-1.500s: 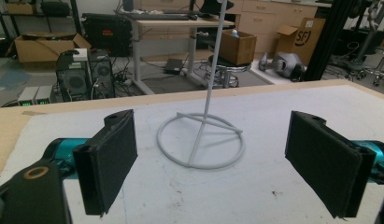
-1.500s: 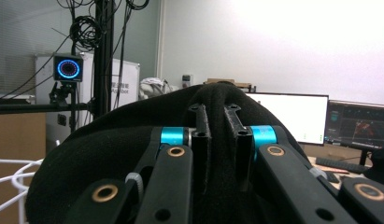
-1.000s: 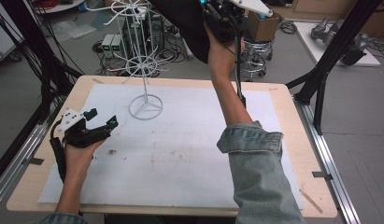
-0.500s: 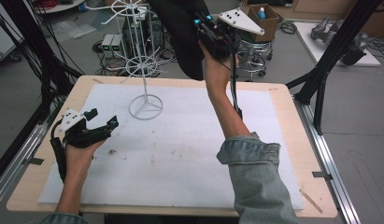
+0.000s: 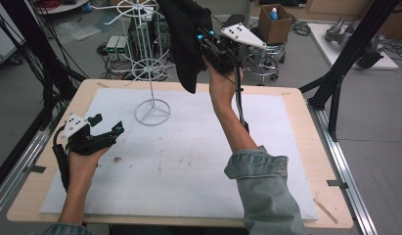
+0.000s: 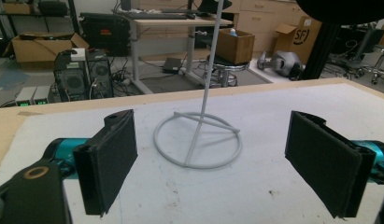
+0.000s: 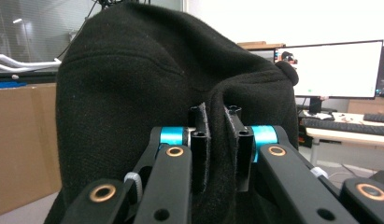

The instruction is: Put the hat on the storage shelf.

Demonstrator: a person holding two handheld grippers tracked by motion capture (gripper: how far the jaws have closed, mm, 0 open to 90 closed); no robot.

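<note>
Right gripper (image 5: 208, 41): you hold it raised at about 12 o'clock over the far edge of the table, forearm reaching up from 5 o'clock. Its jaws are pinched nearly together on a fold of the black cloth, as your right gripper view shows (image 7: 216, 140).
Black cloth (image 5: 184, 39): it hangs from your right gripper, clear of the table, draping down just beside the upper part of the wire stand. In the right gripper view it bulges up and over the jaws (image 7: 133, 93).
Left gripper (image 5: 103, 128): you rest it low at about 9 o'clock on the white mat, pointed toward 2 o'clock. Its jaws stand wide apart with nothing between them; the left gripper view shows the two black pads (image 6: 112, 156) framing the stand's base.
Wire stand (image 5: 152, 105): white, upright, its ring base on the mat at about 11 o'clock, between your two grippers. The ring and thin post show in the left gripper view (image 6: 197, 140).
White mat (image 5: 189, 161): covers most of the table, lightly smudged near the centre.
Table (image 5: 306, 127): pale wood border around the mat.
Sleeve (image 5: 267, 191): denim, on your right arm at 5 o'clock.
</note>
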